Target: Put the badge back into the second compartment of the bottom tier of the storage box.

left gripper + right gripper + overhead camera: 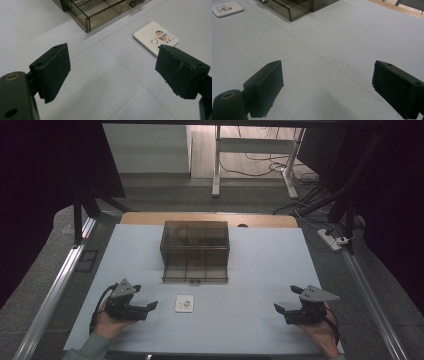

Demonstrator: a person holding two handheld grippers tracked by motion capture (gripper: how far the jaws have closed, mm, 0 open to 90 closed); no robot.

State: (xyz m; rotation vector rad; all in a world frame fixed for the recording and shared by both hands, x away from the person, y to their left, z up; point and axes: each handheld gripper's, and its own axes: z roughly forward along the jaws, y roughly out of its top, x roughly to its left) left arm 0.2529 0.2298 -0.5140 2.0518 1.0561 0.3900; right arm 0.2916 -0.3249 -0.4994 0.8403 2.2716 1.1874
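A small white square card (184, 303) with a cartoon figure lies flat on the pale table (250, 270), just in front of a smoky transparent box (195, 251) with its front flap folded down. My left gripper (146, 297) rests at the near left, pointing right toward the card, jaws open and empty. In the left gripper view the card (155, 37) lies just beyond the right fingertip (180, 71), and the box (97, 11) is at the top. My right gripper (288, 299) sits at the near right, open, with nothing between its jaws. In the right gripper view the card (227, 8) is far off.
The box (294, 7) stands mid-table. A wooden strip (210, 218) edges the table's far side. Metal rails (55, 290) run along both sides. Beyond the table are desk legs (216, 165), floor cables and a power strip (330, 239).
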